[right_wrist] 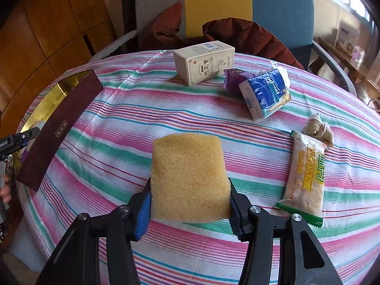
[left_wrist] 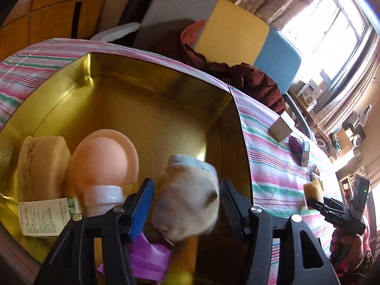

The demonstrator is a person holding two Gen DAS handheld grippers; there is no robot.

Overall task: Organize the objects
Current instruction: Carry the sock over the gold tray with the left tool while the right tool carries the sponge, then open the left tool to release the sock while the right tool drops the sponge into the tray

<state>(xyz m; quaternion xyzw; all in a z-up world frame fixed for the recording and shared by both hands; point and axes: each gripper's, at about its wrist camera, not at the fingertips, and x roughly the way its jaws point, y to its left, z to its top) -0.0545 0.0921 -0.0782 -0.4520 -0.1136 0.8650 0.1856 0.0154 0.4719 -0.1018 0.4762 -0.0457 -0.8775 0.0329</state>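
Sponge: yellow rectangular foam sponge (right_wrist: 190, 178) sits low in the centre of the right wrist view, clamped at both sides by the right tool (right_wrist: 190, 203) and raised above the striped cloth.
Right tool seen from afar: at the right edge of the left wrist view it appears small, the sponge (left_wrist: 314, 190) in its grip.
Left tool: the left tool (left_wrist: 186, 204) hangs over the box with its jaws apart, a cream plush toy with a pale blue band (left_wrist: 190, 197) between them; the fingers stand clear of the toy on either side.
Box: gold-lined open box with a dark brown outer wall (left_wrist: 152, 76) fills the left and centre of the left wrist view; in the right wrist view it lies at the left edge (right_wrist: 57, 128).
Inside the box: a second tan sponge block (left_wrist: 41, 166) at the left, a peach-coloured round bottle with a white cap (left_wrist: 102, 166) just beside it, a white printed carton (left_wrist: 47, 215) below them, a purple wrapper (left_wrist: 149, 258) under the toy.
Bench: round bench under a pink, green and white striped cloth (right_wrist: 142, 114).
On the cloth: a beige cardboard carton with printed characters (right_wrist: 204, 61) at upper centre, a blue and white tissue pack (right_wrist: 266, 92) right of it touching a purple packet (right_wrist: 231, 77), a long snack packet with a green edge (right_wrist: 304, 180) at the right.
Behind: a chair with grey, yellow and blue panels (right_wrist: 218, 4).
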